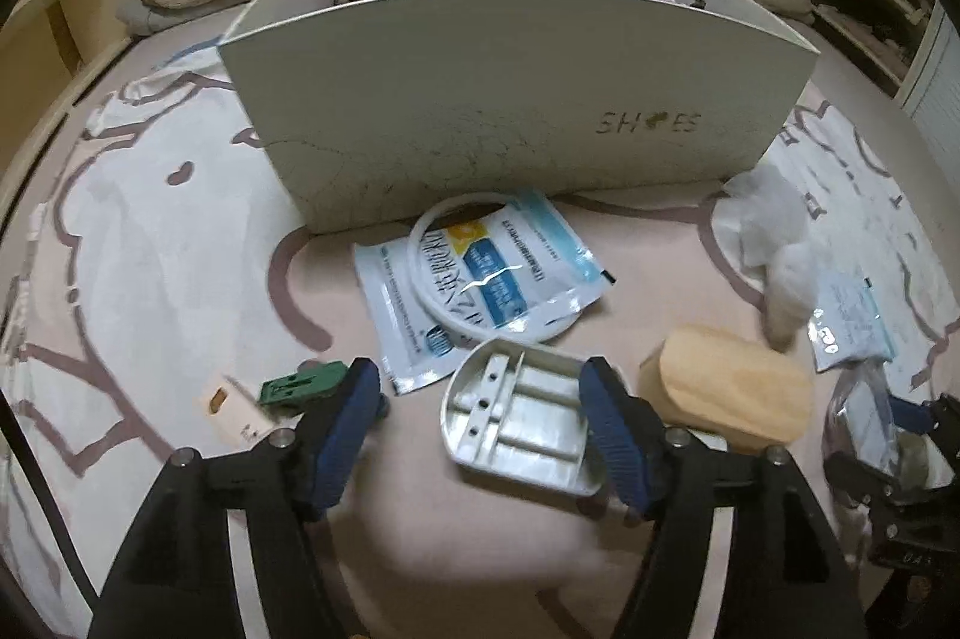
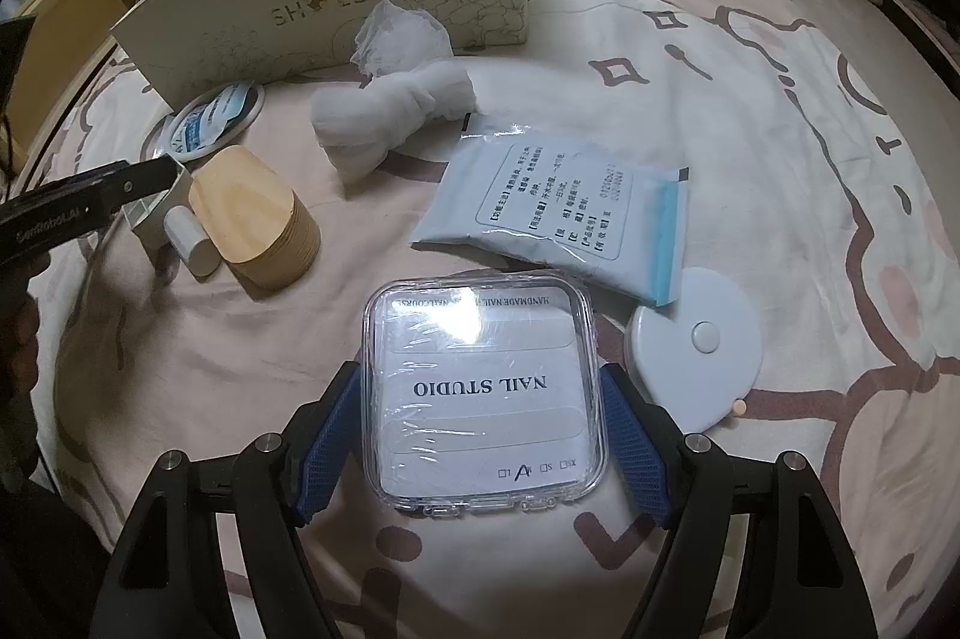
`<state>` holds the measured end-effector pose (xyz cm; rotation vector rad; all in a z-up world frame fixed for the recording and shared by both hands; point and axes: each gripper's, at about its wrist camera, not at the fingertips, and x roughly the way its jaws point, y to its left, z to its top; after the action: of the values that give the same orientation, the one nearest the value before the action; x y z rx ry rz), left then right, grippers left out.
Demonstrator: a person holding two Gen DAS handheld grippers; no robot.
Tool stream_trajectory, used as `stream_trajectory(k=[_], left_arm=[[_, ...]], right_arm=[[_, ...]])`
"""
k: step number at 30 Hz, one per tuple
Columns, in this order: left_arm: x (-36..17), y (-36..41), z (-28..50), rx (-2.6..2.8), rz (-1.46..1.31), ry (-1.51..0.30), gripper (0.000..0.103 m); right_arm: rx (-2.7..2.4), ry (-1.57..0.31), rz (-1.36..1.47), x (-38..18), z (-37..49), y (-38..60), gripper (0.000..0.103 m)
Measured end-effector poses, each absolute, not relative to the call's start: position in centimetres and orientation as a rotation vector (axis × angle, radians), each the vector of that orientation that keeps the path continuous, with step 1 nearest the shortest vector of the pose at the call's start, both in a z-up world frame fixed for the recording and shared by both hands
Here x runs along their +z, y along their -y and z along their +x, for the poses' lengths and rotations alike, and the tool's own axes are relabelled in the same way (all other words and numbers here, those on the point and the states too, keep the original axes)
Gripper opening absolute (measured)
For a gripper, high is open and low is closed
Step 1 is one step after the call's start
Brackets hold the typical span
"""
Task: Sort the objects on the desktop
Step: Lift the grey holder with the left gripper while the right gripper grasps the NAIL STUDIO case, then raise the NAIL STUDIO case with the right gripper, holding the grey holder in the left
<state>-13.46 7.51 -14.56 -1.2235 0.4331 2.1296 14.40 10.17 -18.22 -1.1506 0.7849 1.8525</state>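
green clip [image 1: 303,381]: small hard plastic bit on the bed sheet [image 1: 150,243], just outside the left gripper's left finger. Looks light, but it's partly hidden behind that finger.

grey tray [image 1: 521,417]: ribbed plastic piece lying between the jaws of the left gripper [image 1: 483,417]. Jaws are spread, and I can't tell if the right one touches its edge. Probably stiff and light, so pinching across the short sides should work.

wooden block [image 1: 729,387]: rounded and smooth, just right of the tray. Could be slippery. A white cylinder [image 2: 191,240] leans on it.

shoe box [image 1: 516,99]: stands behind everything. Only scraps of what's inside peek over the rim.

cloth wad [image 2: 396,111]: soft and squishy, so grab it anywhere.

nail case [image 2: 483,393]: clear hard plastic with film on it, probably slick and crackable. It sits between the jaws of the right gripper [image 2: 483,423], which are spread at its sides. Can't tell if they've got contact.

white pouch [image 2: 564,213]: floppy, overlaps the round white disc [image 2: 696,357].
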Motion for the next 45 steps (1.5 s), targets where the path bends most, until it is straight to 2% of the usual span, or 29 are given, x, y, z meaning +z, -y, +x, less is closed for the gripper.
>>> stream_trajectory(k=[4, 7, 13, 16, 19, 32, 35, 39, 45], left_arm=[[-14.6, -7.4, -13.8, 2.082, -1.245, -0.354, 0.070], [-14.5, -7.4, -13.6, 2.050, -1.249, -0.327, 0.078], [-15.5, -8.3, -12.6, 2.051, -1.230, -0.464, 0.078], [-15.7, -8.1, -12.5, 2.067, -1.232, -0.459, 0.078], [-15.7, -7.8, -12.5, 2.079, -1.241, -0.436, 0.065], [-15.4, -5.5, -11.0, 2.103, -1.352, -0.392, 0.065], [-15.3, -4.9, -10.5, 2.098, -1.373, -0.393, 0.065], [-15.5, -4.5, -9.5, 2.104, -1.380, -0.386, 0.065], [-15.5, -3.8, -7.8, 2.127, -1.367, -0.353, 0.065]], right_arm=[[1.850, -0.778, -1.156, -18.3, 14.7, -10.0, 0.078], [1.849, -0.778, -1.157, -18.3, 14.5, -9.8, 0.078], [1.850, -0.775, -1.157, -18.3, 14.3, -10.0, 0.078], [1.850, -0.772, -1.158, -18.3, 14.4, -10.0, 0.078], [1.853, -0.756, -1.160, -18.3, 14.6, -9.7, 0.077], [1.891, -0.755, -1.144, -18.2, 16.1, -8.3, 0.077], [1.913, -0.750, -1.146, -18.2, 14.6, -7.6, 0.077], [1.927, -0.735, -1.154, -17.9, 8.7, -9.7, 0.077], [1.928, -0.709, -1.161, -18.1, 8.4, -7.9, 0.077]])
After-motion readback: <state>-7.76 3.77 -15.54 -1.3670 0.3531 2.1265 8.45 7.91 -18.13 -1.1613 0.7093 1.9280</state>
